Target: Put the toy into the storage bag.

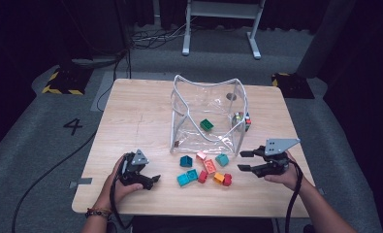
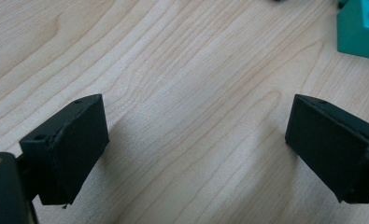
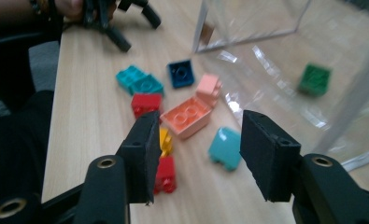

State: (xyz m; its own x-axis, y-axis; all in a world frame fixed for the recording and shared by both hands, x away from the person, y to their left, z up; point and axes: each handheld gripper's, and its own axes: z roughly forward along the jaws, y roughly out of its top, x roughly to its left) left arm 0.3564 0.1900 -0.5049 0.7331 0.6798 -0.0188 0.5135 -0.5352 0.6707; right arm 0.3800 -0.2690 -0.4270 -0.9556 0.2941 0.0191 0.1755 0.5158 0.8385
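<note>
A loose pile of toy bricks [image 1: 204, 170] is spread on the near part of the wooden table [image 1: 131, 116], just in front of a clear plastic bag [image 1: 206, 114] that is stood upright with its mouth propped open, presumably so that bricks can be dropped in from above. One green brick [image 1: 206, 124] is seen lying inside the bag, and a small multicoloured object [image 1: 241, 120] sits at the bag's right side; whether it is inside or just behind the wall cannot be told.

The right gripper [image 1: 244, 160] is held low at the right of the pile, its jaws partly open with nothing between them, and is pointed at the bricks; in the right gripper view a teal brick [image 3: 225, 148] and an orange brick [image 3: 188, 117] are framed just beyond the jaws, so a pick-up seems to be prepared. The left gripper [image 1: 152, 180] is rested at the near left, jaws wide apart over bare wood, apparently kept clear as a waiting hand.
</note>
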